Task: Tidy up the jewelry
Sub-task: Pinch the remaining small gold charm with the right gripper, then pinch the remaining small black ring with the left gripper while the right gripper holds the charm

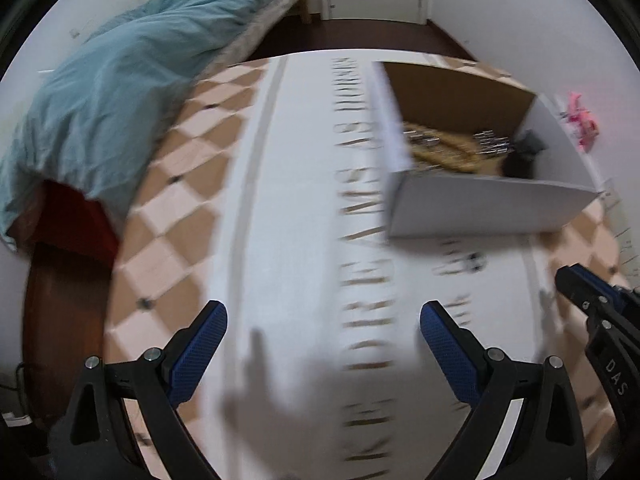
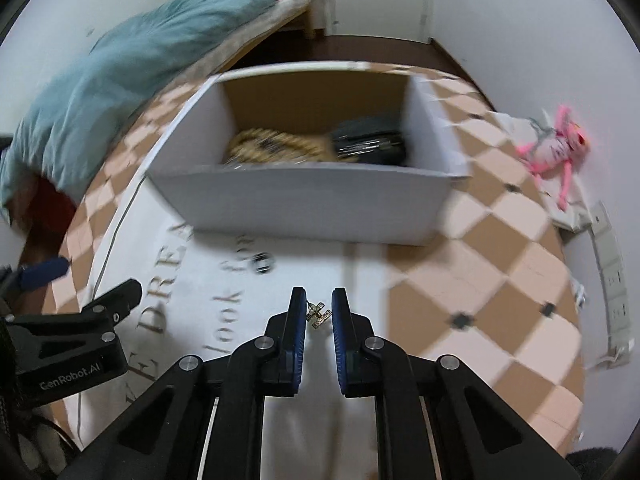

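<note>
Right gripper [image 2: 319, 312]: jaws narrowed, a small gold earring [image 2: 318, 314] hanging in the gap near the tips. It looks caught against the left pad by its post, but whether both pads actually press it I cannot tell; the right pad seems to stand just clear of it. The piece's little bar lies crosswise, roughly pad to pad, with the stud end up toward the left pad. Straight ahead along the jaws, past a strip of white cloth [image 2: 280, 360] with printed lettering, stands the open white box [image 2: 304, 200], cardboard-brown inside, its near wall square across the line of approach. Inside it: a gold-toned heap [image 2: 272, 146] on the left, a dark pouch or case [image 2: 368, 136] on the right, both blurred. So the judged drop target lies forward and higher than the jaws; the near wall must be cleared first. A second small dark-and-silver item [image 2: 262, 261] lies on the cloth between jaws and box, slightly left; too blurred to identify. Left gripper [image 1: 322, 332]: jaws spread wide, nothing between them, over the cloth, box well off to its forward right. The right gripper is the nearer, and the one loaded.
</note>
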`<state>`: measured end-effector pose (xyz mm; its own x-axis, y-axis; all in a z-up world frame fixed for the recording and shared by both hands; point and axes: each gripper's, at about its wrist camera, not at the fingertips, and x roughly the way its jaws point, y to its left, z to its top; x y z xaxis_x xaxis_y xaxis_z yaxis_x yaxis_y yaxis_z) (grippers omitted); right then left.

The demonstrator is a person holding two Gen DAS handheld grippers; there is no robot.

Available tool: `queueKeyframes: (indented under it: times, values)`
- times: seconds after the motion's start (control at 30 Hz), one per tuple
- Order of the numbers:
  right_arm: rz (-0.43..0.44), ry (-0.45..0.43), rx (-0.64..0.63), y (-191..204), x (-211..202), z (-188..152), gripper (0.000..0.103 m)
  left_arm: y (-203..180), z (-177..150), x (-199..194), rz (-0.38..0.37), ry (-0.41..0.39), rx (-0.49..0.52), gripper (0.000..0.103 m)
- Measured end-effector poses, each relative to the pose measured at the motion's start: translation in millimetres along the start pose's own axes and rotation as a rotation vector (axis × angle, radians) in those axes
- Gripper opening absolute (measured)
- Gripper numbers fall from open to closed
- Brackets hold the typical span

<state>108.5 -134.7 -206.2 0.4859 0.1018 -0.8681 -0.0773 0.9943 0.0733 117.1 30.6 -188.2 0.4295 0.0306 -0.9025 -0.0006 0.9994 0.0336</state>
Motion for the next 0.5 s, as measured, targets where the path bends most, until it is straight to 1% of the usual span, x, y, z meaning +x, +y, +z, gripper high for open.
queueKeyframes:
  times: [0.1,0.3,0.33,0.37,0.43,0.47,0.5]
  values:
    - [-0.030,0.006,0.057,-29.3,-1.9,1.9,0.013,-27.4,5.5,7.8,-0.048,0.010,0.010,0.098]
    - [-0.064,0.020,0.127,-65.0,1.2,-0.2,0.013,-61.6,13.6,14.8,-0.061,-0.019,0.050,0.098]
    - [-0.065,0.021,0.133,-67.9,1.3,-0.3,0.013,-66.6,14.5,15.5,-0.061,-0.026,0.062,0.092]
    - [-0.066,0.021,0.140,-70.8,1.4,-0.2,0.013,-71.6,15.2,16.4,-0.062,-0.031,0.077,0.084]
    - [-0.064,0.021,0.148,-74.5,0.9,-0.4,0.013,-76.7,16.8,22.1,-0.067,-0.014,0.097,0.043]
    - [-0.065,0.021,0.152,-76.4,1.6,-0.1,0.013,-78.5,16.8,24.8,-0.087,-0.002,0.098,0.034]
    - [-0.064,0.021,0.158,-78.3,2.2,0.5,0.013,-79.4,16.9,23.4,-0.099,-0.018,0.097,0.023]
